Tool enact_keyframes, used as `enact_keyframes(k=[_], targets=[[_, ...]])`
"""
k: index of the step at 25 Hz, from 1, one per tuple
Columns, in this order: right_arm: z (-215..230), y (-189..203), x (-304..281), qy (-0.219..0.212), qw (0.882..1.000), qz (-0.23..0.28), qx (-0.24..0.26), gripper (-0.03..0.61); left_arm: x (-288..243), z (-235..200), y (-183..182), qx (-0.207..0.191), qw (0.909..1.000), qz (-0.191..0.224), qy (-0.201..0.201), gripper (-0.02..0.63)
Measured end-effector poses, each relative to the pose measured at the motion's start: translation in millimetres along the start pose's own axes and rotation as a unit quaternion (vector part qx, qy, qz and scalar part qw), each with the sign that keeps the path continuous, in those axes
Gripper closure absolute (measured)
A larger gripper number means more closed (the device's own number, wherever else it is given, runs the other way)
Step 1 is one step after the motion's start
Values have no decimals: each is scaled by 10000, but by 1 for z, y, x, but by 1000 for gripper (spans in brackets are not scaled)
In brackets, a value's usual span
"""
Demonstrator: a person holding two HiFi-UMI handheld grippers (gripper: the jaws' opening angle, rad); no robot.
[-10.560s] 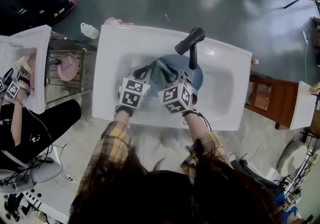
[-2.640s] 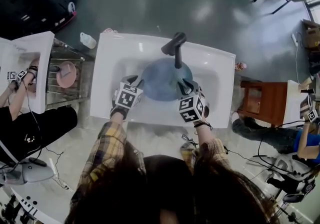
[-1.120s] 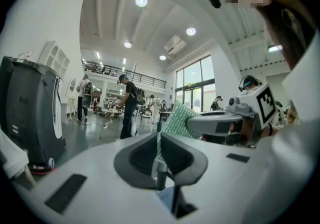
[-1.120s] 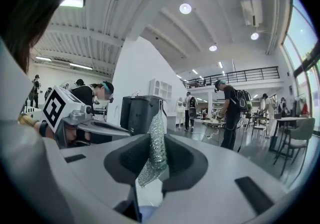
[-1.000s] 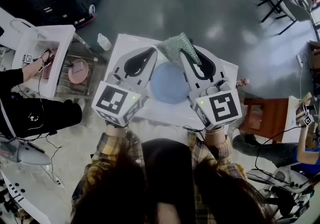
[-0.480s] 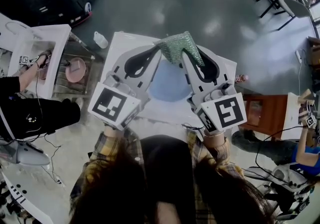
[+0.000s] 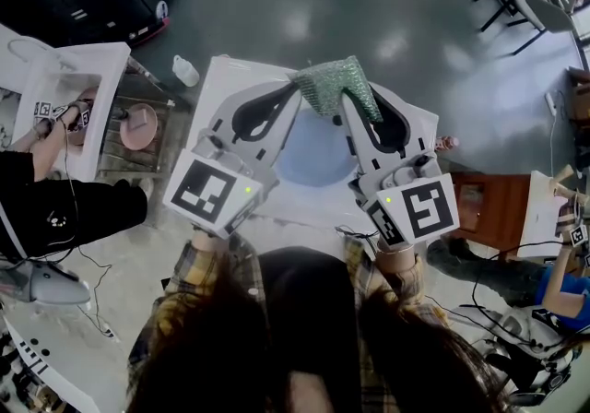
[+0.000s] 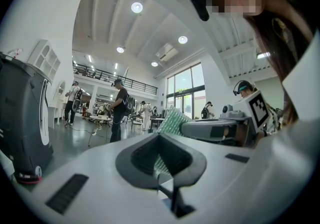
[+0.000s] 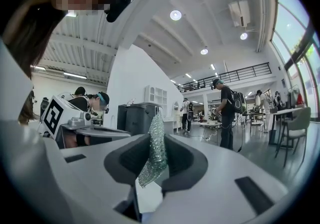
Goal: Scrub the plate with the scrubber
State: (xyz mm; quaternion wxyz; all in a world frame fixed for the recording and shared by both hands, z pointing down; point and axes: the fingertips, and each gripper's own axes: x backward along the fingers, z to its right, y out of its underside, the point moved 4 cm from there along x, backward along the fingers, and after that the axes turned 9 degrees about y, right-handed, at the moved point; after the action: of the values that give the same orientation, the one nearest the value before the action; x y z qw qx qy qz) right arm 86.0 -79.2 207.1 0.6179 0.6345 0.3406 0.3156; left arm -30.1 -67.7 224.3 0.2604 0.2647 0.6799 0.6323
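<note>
Scrubber [image 7: 337,87] abv blue plate [image 7: 312,160]

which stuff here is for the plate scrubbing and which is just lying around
For the job: scrubber, gripped by left gripper and right gripper; blue plate; sink.
Lying about: bottle on the floor; pink dish; wooden cabinet.

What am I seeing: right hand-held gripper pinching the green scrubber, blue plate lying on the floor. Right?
Not the floor: head view shows the blue plate lying in the white sink. The right hand-held gripper does pinch the green scrubber.
</note>
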Motion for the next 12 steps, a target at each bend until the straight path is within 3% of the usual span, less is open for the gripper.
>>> enact_keyframes(k=[12], targets=[[8,-5,1,43,10000,40,-80,483,-7,0,-1,-35,10000,-52,19,598]])
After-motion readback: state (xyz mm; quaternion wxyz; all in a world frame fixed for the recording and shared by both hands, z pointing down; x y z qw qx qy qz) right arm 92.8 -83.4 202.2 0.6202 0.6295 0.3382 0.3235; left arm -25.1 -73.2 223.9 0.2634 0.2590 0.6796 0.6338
